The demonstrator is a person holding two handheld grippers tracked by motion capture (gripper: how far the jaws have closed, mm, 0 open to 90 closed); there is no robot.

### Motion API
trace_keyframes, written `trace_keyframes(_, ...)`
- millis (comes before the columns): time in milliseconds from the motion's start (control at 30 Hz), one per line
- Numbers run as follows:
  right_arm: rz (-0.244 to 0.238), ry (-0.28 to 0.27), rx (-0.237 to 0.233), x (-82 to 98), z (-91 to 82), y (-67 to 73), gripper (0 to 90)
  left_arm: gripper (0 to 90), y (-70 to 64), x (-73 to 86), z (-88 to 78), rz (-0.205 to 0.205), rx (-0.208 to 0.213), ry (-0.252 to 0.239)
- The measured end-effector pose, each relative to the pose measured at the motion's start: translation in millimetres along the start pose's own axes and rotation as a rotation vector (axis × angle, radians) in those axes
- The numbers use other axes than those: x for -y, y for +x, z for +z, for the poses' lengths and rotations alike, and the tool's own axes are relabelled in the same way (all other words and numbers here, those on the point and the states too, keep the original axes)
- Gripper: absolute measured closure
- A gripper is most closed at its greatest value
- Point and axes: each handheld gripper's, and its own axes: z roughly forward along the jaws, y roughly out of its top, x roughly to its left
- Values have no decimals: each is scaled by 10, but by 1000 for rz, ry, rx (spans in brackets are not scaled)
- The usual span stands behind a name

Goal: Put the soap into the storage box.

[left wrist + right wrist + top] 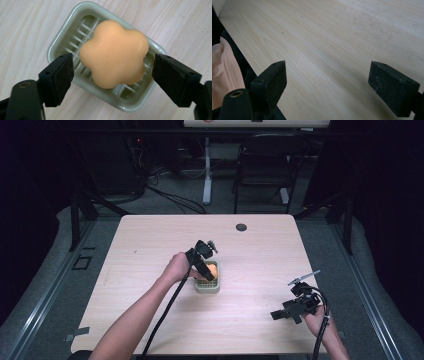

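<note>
Centrally on the worktop (150, 245), an orange flower-shaped soap (113, 53) lies in a pale green slatted soap dish (60, 42). Directly above it, the left claw (112, 75) is released, its pads flanking the soap with gaps on both sides. Well apart, near the right edge, the right claw (334, 87) gapes over bare wood, holding nothing.
</note>
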Motion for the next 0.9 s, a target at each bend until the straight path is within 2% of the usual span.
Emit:
trace_keyframes(267, 1, 3, -1, 0, 1, -1, 149, 132, -14, 100, -168, 7, -2, 12)
trace_keyframes(467, 0, 4, -3, -1, 2, 0, 149, 98, -15, 233, -334, 9, -14, 0)
trace_keyframes(700, -4, 10, -5, -4, -2, 1, 149, 80, -41, 476, -498, 1, -41, -21)
trace_keyframes(900, -4, 8, -2, -3, -1, 3, 149, 66, -29, 756, -580, -27, -57, -29)
